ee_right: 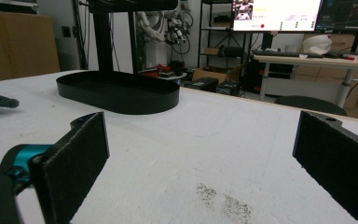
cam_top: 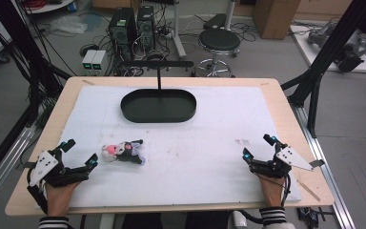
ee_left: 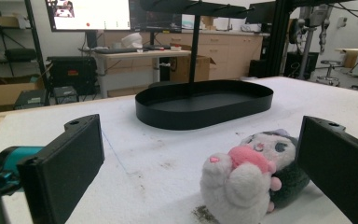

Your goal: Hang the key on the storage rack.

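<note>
I've got the left tool (cam_top: 80, 153) low at the near-left of the counter (cam_top: 276, 102), jaws spread wide, nothing pinched. The plush toy (cam_top: 124, 152) lies on the white pad (cam_top: 209, 143) just right of that tool, not touching it; in the left gripper view the plush toy (ee_left: 251, 175) sits ahead of the jaws, closer to the right one, with clear pad on the left side. It's on its side, white and grey with a pink patch. The right tool (cam_top: 256, 147) rests at the near-right, well apart from the toy, jaws also spread with only bare pad between them. I see the black oval tray (cam_top: 158, 106) at the far middle of the pad with a black post (cam_top: 159, 78) rising from it.
</note>
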Demonstrator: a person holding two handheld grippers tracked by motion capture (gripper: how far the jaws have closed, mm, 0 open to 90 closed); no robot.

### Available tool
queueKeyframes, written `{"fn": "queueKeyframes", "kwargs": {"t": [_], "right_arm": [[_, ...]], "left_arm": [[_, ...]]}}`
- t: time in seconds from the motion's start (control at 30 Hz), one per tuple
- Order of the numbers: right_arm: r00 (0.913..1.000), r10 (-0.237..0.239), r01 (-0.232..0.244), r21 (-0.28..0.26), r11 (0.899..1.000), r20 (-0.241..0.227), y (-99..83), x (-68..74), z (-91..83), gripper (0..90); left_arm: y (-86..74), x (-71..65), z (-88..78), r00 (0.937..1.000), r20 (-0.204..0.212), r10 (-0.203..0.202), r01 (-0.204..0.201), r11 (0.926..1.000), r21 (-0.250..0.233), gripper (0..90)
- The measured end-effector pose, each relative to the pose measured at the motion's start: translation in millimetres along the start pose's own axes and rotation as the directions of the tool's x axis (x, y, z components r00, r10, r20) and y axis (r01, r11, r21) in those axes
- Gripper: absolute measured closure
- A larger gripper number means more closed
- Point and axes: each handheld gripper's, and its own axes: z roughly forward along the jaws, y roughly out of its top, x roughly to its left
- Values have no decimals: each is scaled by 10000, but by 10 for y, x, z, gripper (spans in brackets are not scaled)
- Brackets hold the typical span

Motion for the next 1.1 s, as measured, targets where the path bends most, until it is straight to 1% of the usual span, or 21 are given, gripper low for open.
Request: {"fn": "queueKeyframes", "kwargs": {"t": [0.13,0.17,0.2,0.33,0.43,0.5,0.6,0.7,0.8,0.87,0.9,0.93,1.03,1.1], "right_arm": [[10000,-74,73,29,10000,59,0,6,-2,26],[9998,-185,185,-38,9998,69,1,5,2,25],[9999,-116,116,5,9999,109,0,18,-4,26],[9997,-179,178,19,9998,146,-1,19,-3,25],[9998,-128,128,-1,9999,155,0,11,-3,26],[9999,-88,87,43,10000,144,1,12,-3,25],[9999,-116,115,58,9999,104,1,14,0,25],[9998,-143,143,36,9999,101,2,10,1,25],[9998,-149,149,24,9999,127,0,17,-1,25],[9998,-151,150,56,9999,138,0,19,-3,25],[9998,-153,152,51,9999,143,0,19,-2,26],[9998,-161,161,24,9999,131,0,17,-1,25],[9998,-152,151,59,9999,142,0,19,-3,25],[9997,-195,194,60,9998,128,1,22,-2,26]], "left_arm": [[0,1,0,10000,-9,-32,32,10000,-4,17],[1,6,3,10000,-19,-66,66,10000,18,17],[3,11,6,9999,-8,-123,123,9999,54,17],[4,13,9,9999,-4,-142,142,9999,76,17],[4,13,4,9999,72,-99,99,9999,45,17],[2,9,-2,10000,57,-69,69,10000,-26,17],[3,4,0,10000,63,-9,9,10000,5,17],[5,15,4,9999,90,-110,110,9999,38,17],[13,29,21,9994,262,-240,236,9996,164,17],[30,39,36,9989,433,-182,170,9995,271,17],[59,50,42,9983,580,-5,-18,9992,406,17],[88,60,45,9976,692,43,-72,9991,419,17],[178,100,60,9957,929,40,-77,9992,399,17],[249,122,80,9925,1222,2,-62,9988,481,17]]}}
